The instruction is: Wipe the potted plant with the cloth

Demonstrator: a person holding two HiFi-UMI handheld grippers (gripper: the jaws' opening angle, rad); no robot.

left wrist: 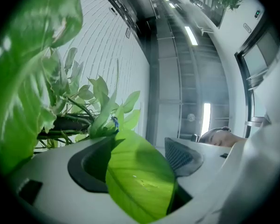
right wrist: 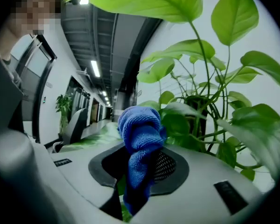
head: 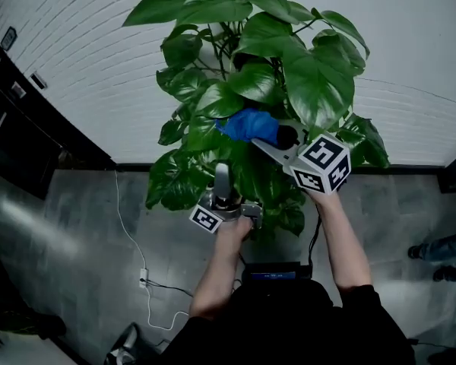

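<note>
We see the cloth (right wrist: 139, 139) as blue, soft and nubby, a looped weave much like microfibre, quite matt. The leaf (left wrist: 140, 181) in the left gripper (left wrist: 139, 168) is smooth and waxy with a light sheen. The other leaves of the potted plant (head: 319, 82) look glossy too. The shells of the left gripper and the right gripper (right wrist: 141, 168) look like pale matt plastic. Their pads (right wrist: 164, 166) are dark with a fine grid texture. The marker cube (head: 323, 163) is matt black and white. The wall (head: 83, 59) is white ribbed brick, and the floor (head: 68, 226) is grey, polished and reflective.
</note>
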